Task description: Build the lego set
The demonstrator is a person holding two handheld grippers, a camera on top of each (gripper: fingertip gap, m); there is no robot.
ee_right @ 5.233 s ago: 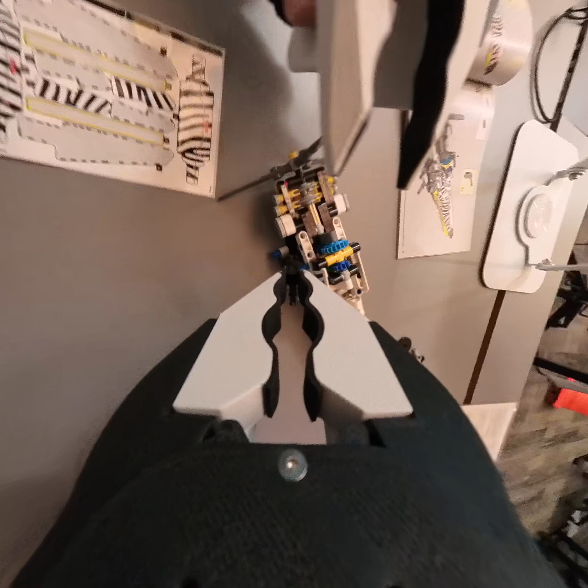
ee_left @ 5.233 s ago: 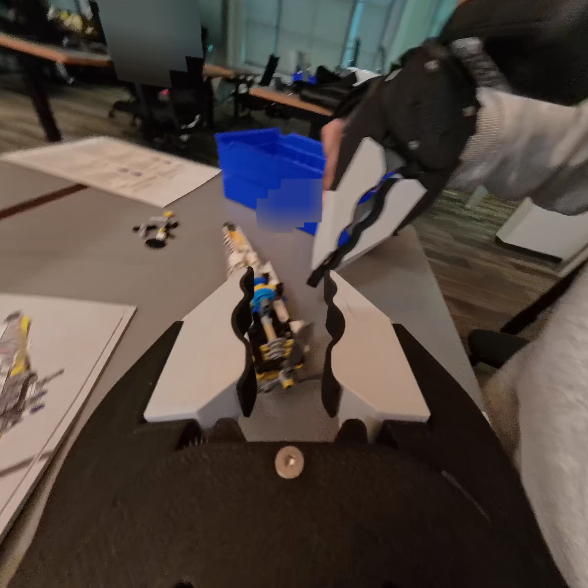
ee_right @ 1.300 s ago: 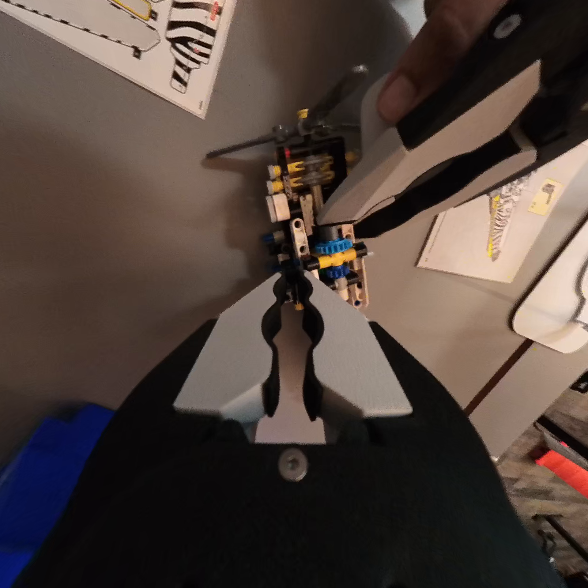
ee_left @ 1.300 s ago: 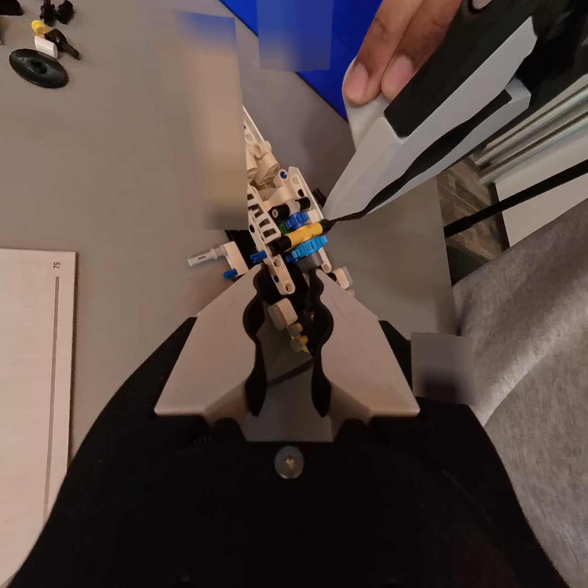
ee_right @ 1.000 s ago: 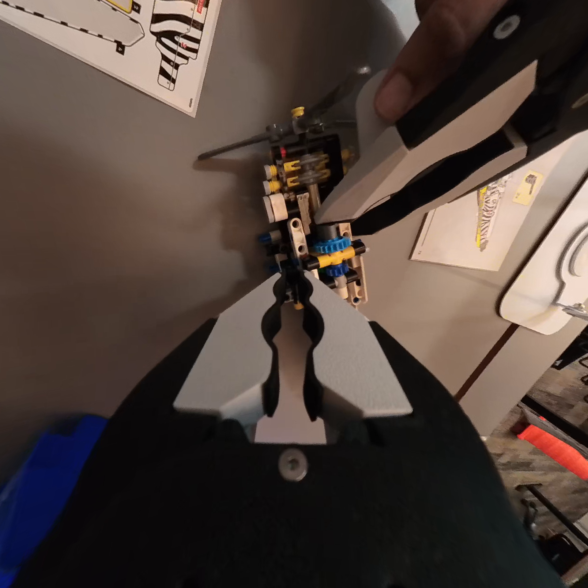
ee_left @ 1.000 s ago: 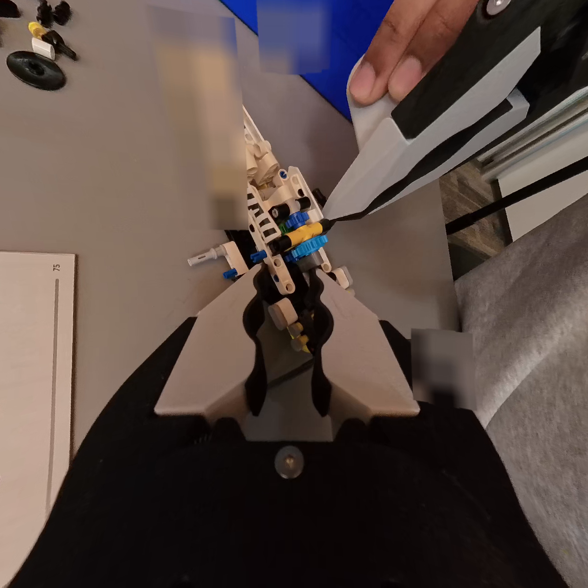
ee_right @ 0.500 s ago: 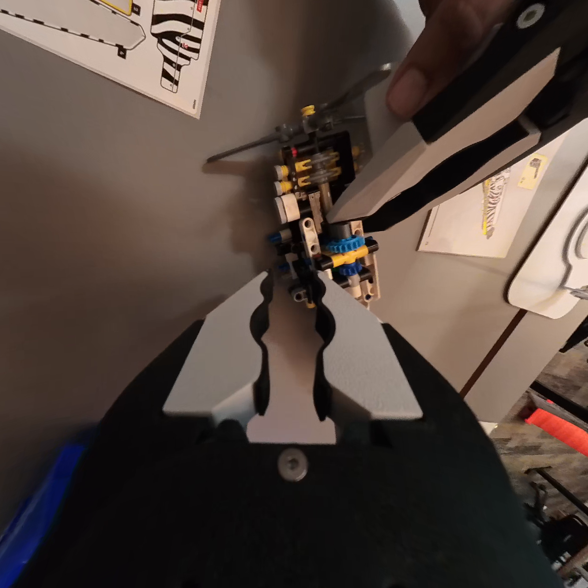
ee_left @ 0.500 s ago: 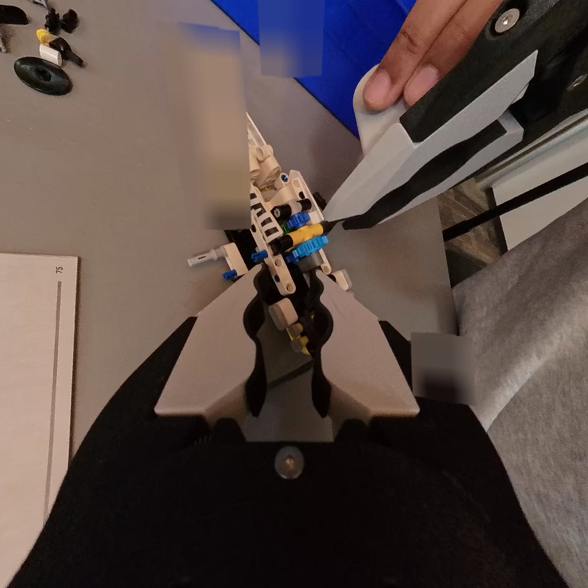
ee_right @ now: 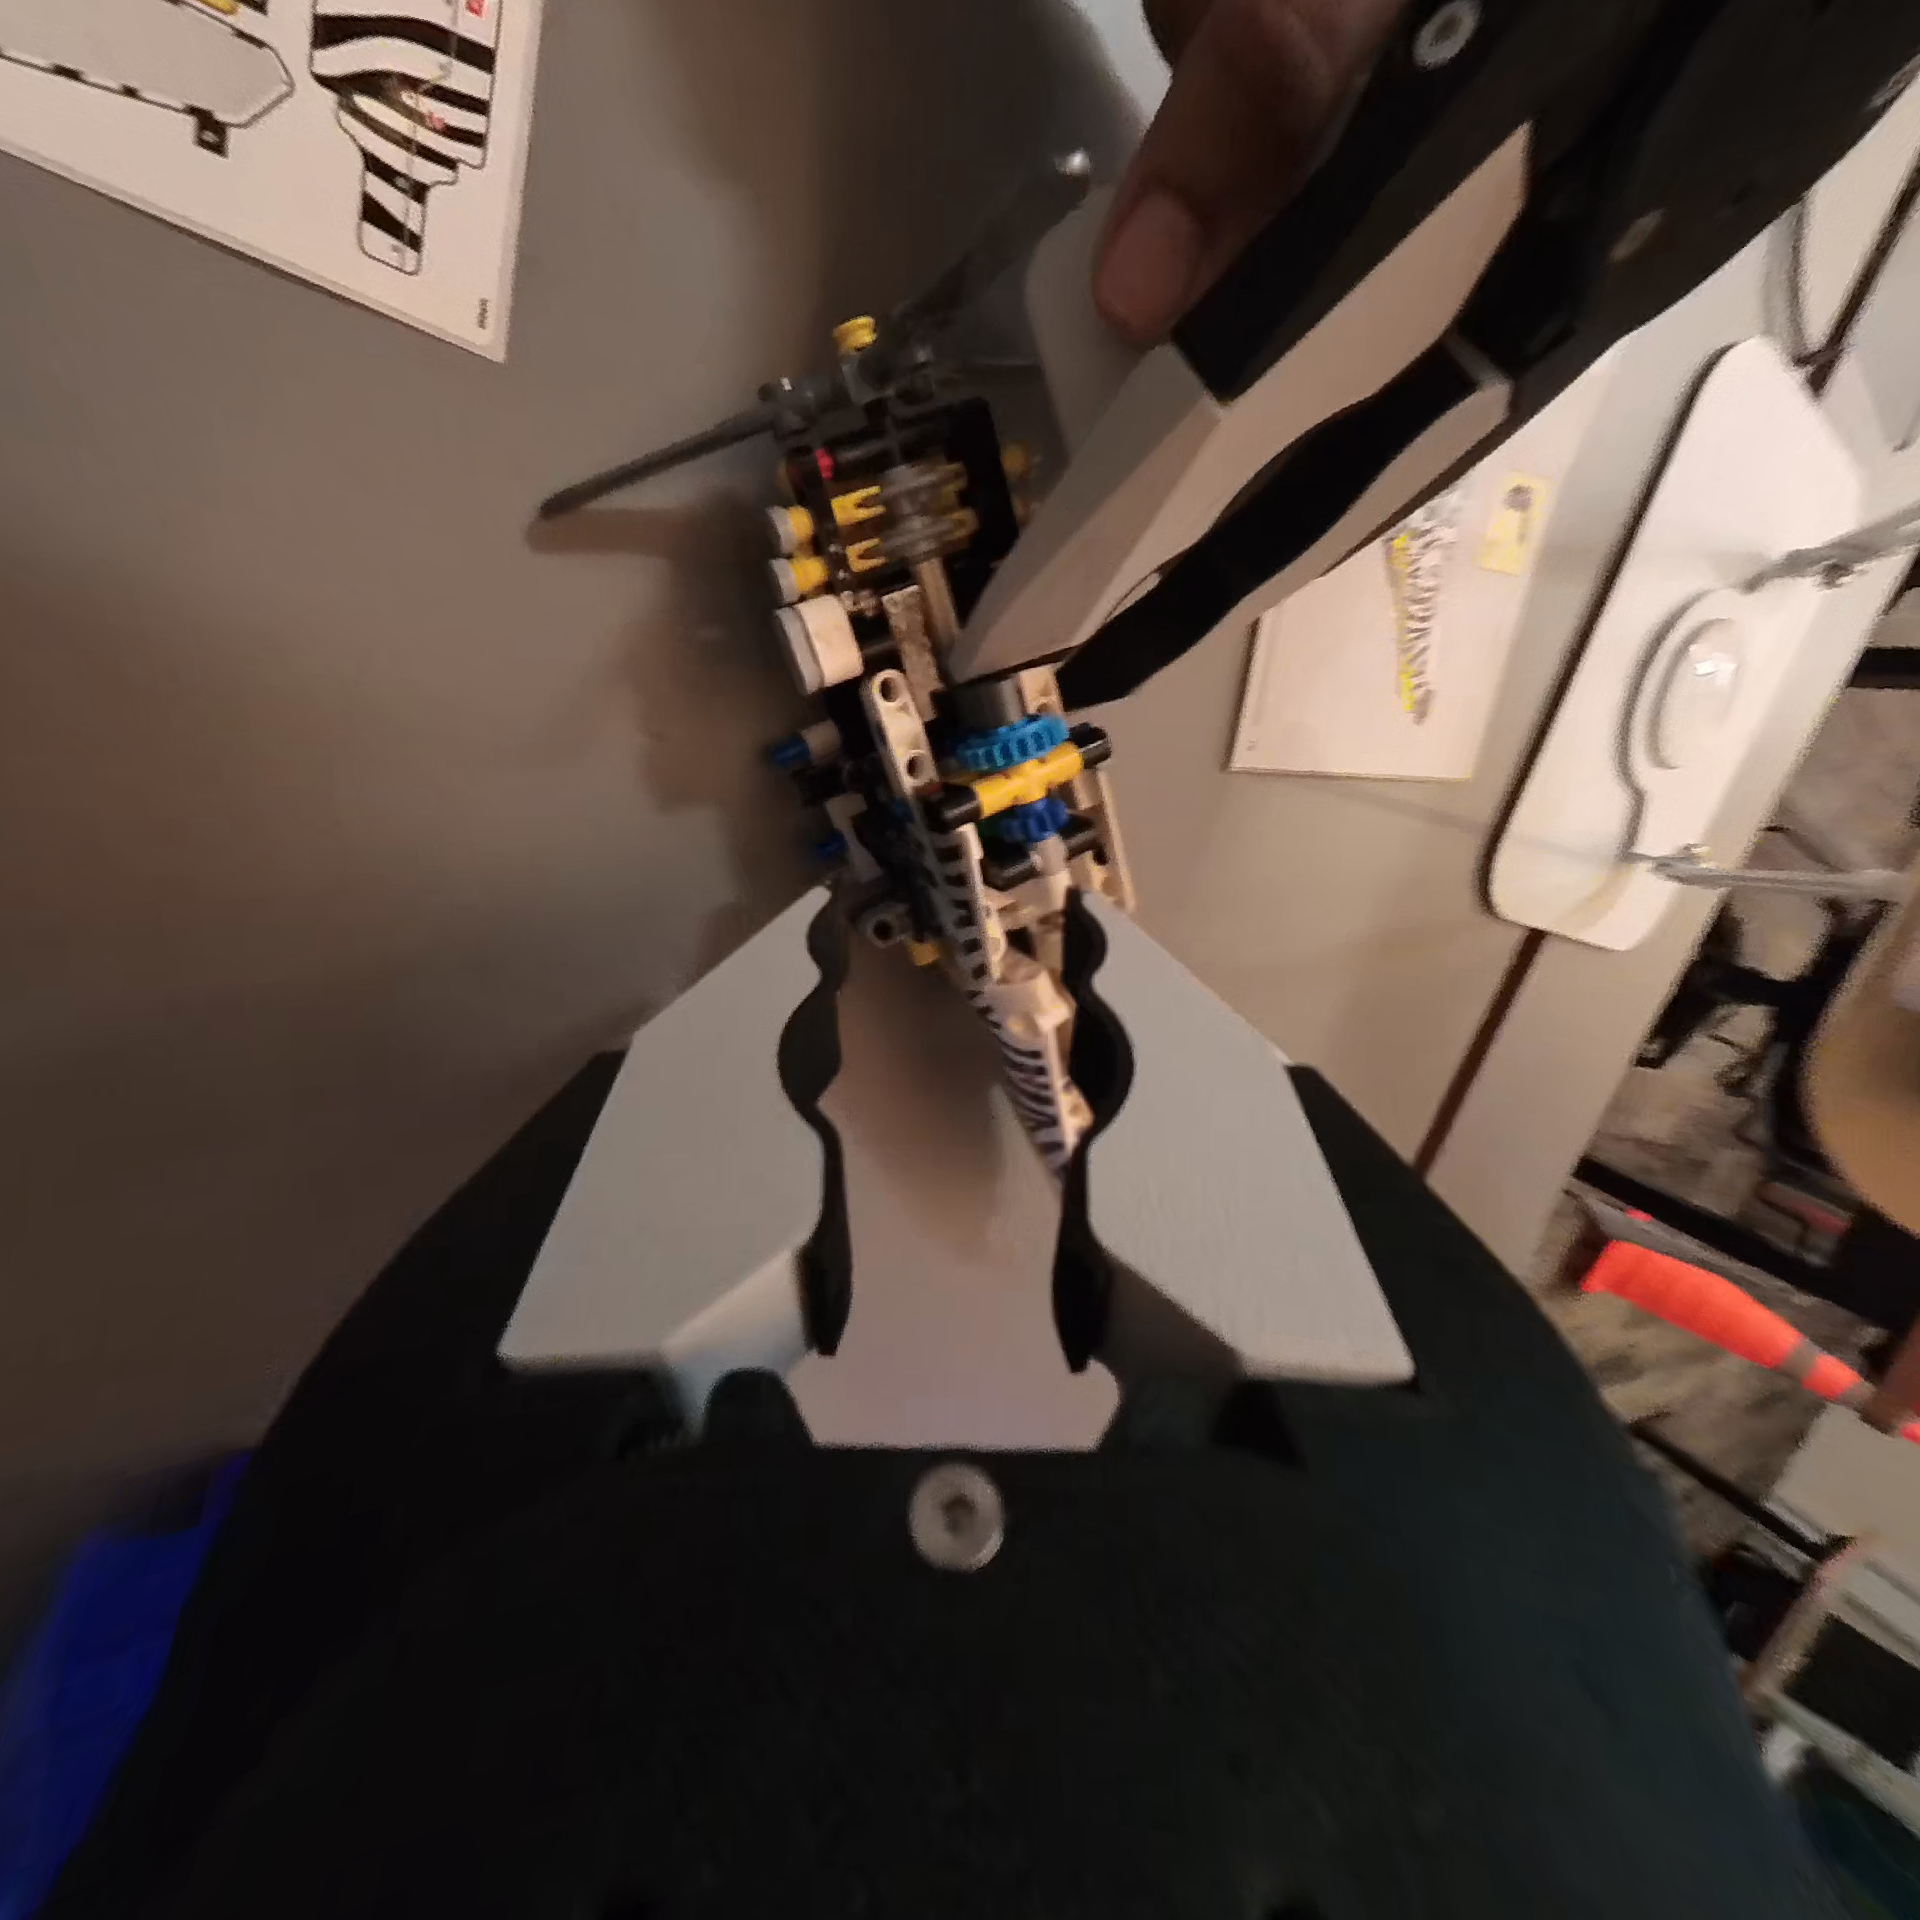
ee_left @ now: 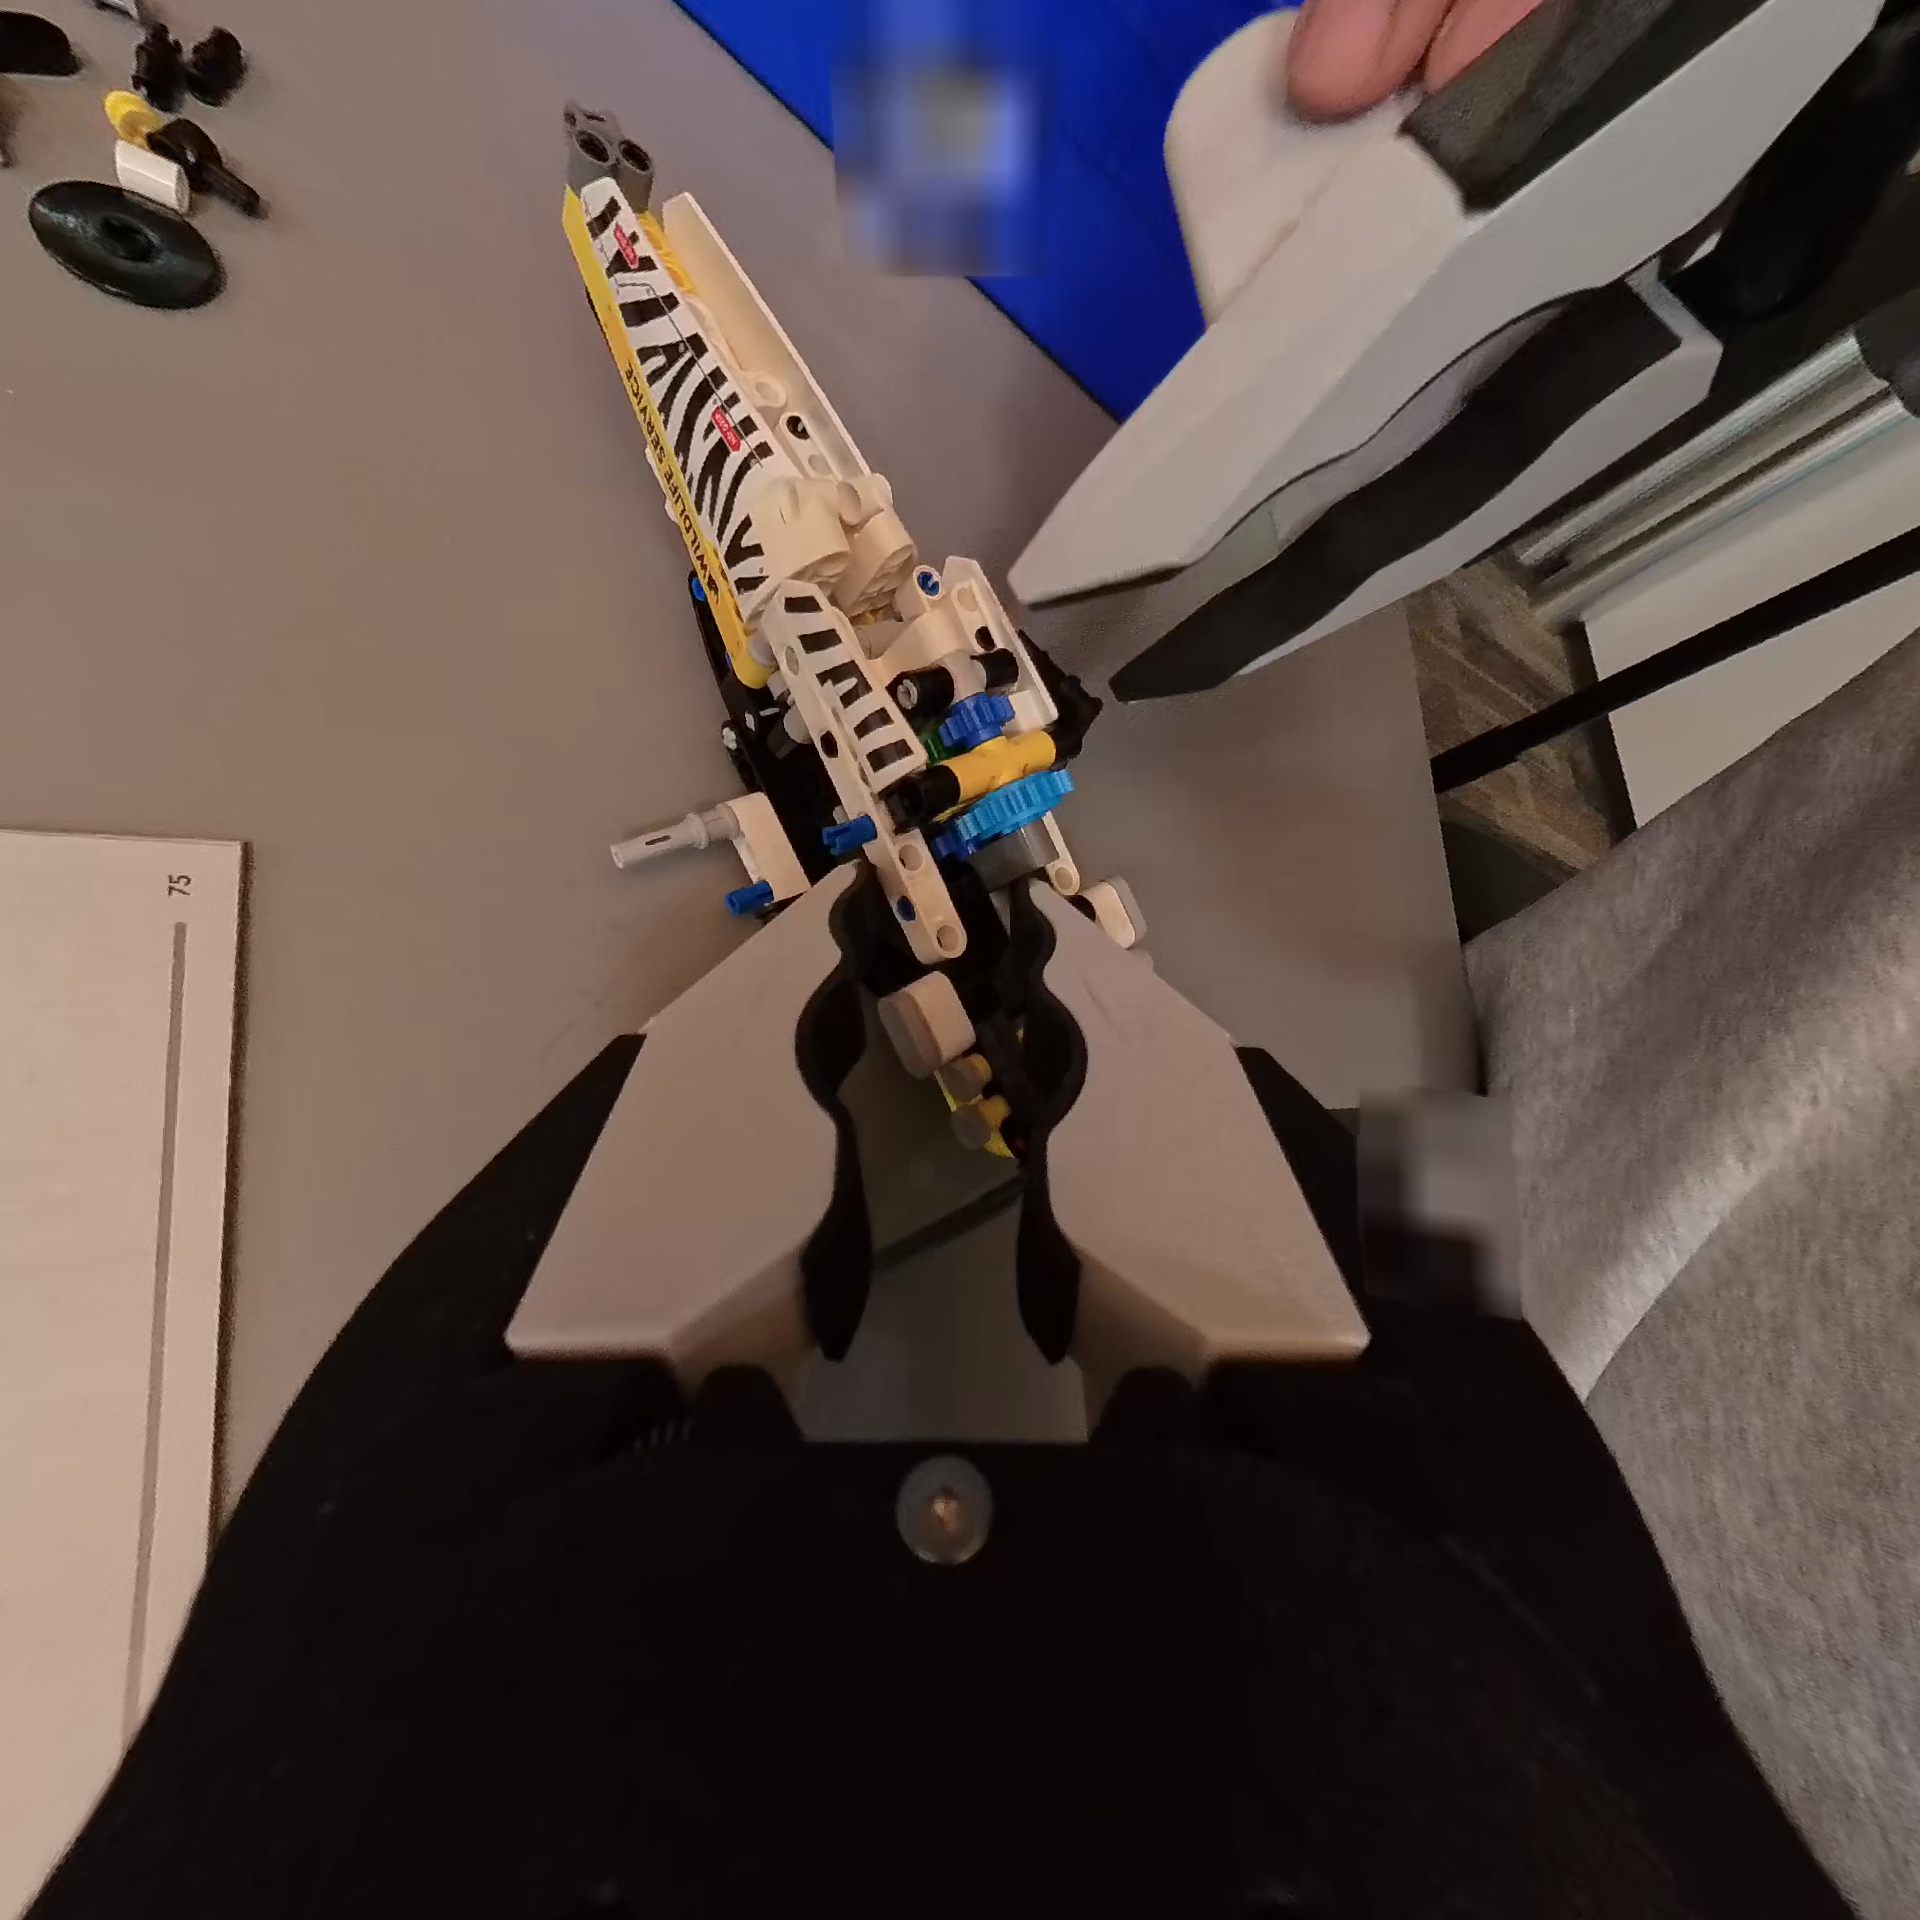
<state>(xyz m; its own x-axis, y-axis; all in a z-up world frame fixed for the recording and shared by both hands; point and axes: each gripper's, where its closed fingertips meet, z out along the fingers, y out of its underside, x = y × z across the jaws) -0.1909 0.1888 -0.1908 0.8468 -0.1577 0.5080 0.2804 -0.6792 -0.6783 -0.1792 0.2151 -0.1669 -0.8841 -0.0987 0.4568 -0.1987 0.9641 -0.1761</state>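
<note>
Grey worktop [ee_left: 364, 540] runs out ahead of both claws. The lego model [ee_left: 831, 665] lies on it, its black-and-yellow rear pinched in the left claw [ee_left: 945, 997], striped white boom pointing away. Right claw [ee_right: 951, 997] gapes half open around the boom's far end, gripping nothing. Judging it light, rigid, but snap-fit: squeeze the solid beams, never the small blue gears [ee_left: 1003, 810] just past the left claw's tips.
</note>
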